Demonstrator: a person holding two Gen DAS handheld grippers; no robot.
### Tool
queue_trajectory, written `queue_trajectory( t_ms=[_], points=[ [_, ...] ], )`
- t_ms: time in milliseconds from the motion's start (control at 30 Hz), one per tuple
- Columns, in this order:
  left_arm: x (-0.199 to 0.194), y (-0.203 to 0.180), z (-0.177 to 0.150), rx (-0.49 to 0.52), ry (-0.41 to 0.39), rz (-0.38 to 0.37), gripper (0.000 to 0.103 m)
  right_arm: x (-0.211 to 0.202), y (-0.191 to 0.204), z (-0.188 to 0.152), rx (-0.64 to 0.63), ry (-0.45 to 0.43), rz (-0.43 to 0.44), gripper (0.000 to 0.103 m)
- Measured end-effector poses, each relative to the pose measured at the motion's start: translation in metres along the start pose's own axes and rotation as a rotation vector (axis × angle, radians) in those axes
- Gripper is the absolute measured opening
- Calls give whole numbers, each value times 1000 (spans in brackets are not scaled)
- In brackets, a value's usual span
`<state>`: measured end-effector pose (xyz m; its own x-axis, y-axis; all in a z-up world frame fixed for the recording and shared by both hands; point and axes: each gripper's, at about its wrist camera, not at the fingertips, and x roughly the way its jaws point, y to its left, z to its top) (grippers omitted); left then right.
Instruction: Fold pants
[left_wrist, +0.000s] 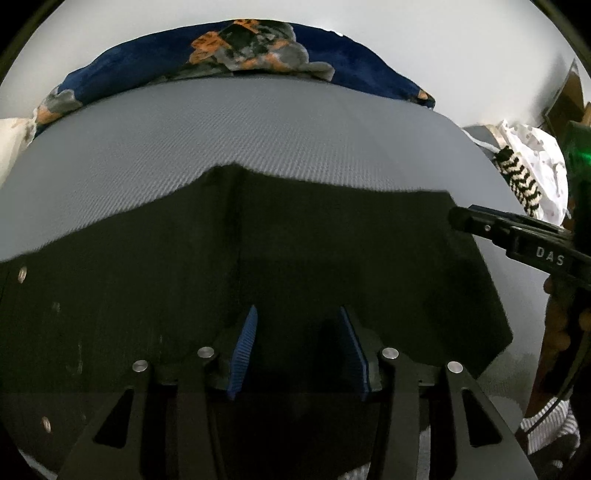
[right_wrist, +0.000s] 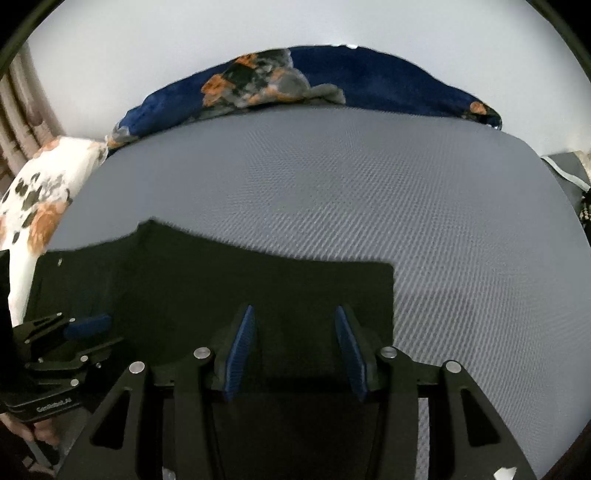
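Pants: I count one dark pair (left_wrist: 295, 240), lying flat on the grey mattress (left_wrist: 221, 140).
Claws: two — my left claw (left_wrist: 299, 354) and right claw (right_wrist: 295, 352), each partly spread over the fabric, pads clear of it.
Pillows: one navy floral (right_wrist: 388, 85), one white floral (right_wrist: 48, 184).
Cut off: the pants' near edge — hidden under both claws.

- pants (left_wrist: 295, 266): near portion hidden under the left gripper (left_wrist: 297, 354) frame, left side cut off by the lens edge; too dark to read seams or folds
- right gripper (left_wrist: 465, 218): only one finger visible in the left wrist view, the rest cut off at the right edge
- mattress (right_wrist: 351, 192) weave blurred
- patterned pillow (right_wrist: 37, 199) cut off at the left edge
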<state>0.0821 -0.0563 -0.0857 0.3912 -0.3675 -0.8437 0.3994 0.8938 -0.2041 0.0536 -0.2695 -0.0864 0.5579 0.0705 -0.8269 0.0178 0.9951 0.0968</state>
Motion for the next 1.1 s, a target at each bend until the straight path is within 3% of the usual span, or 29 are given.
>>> queue_trajectory(
  t_ms=[267, 433, 733, 933, 1100],
  points=[
    [-14, 12, -29, -65, 19, -19, 49, 6, 13, -39, 5, 94, 11, 45],
    [-45, 39, -32, -149, -27, -35, 55, 6, 25, -50, -2, 111, 30, 45],
    [-106, 89, -32, -192, -125, 91, 61, 13, 75, -52, -69, 141, 93, 48],
    [-134, 148, -35, -276, -169, 147, 69, 21, 119, -48, -144, 165, 147, 51],
    [-154, 206, -41, -395, -193, 150, 69, 29, 151, -41, -193, 181, 178, 54]
  ],
)
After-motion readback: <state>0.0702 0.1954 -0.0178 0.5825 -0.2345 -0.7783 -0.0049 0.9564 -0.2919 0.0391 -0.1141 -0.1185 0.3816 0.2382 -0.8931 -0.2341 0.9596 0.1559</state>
